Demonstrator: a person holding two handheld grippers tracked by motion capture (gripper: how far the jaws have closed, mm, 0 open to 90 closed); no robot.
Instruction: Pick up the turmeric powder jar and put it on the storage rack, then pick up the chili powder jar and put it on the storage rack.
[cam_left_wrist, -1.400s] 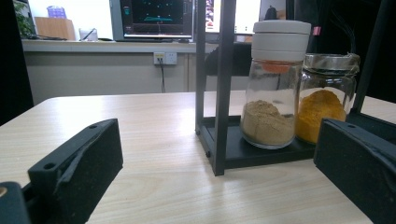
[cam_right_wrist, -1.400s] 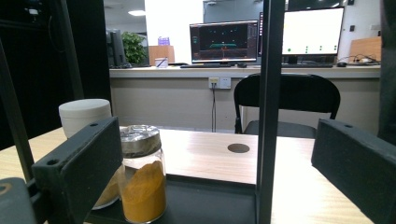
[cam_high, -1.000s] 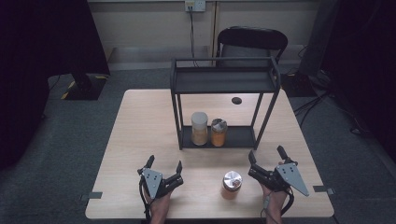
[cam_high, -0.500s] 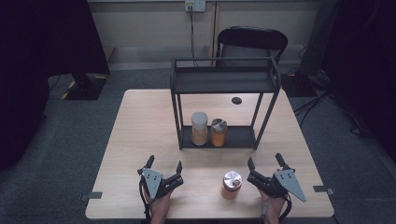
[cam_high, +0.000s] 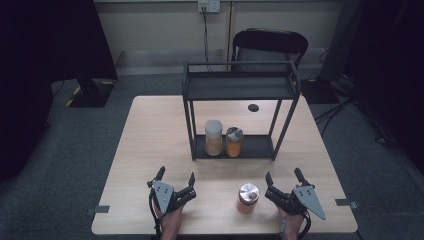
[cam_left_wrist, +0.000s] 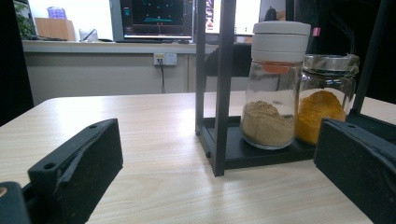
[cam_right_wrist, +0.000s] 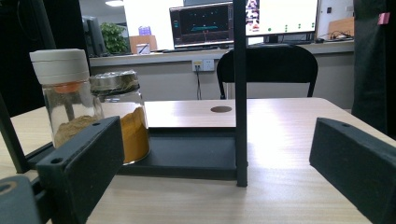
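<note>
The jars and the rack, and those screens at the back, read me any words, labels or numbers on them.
No text can be read.
White-lidded jar: no label.
Metal-lidded jar on the rack: no label.
Jar on the table: no label visible.
Monitor: coloured marks, too small and blurred to read.

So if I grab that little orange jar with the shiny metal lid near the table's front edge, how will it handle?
The orange jar with the shiny metal lid looks like glass, so probably rigid, smooth and breakable. Upright and squat, it should slide rather than tip; on its side it would likely roll.
</note>
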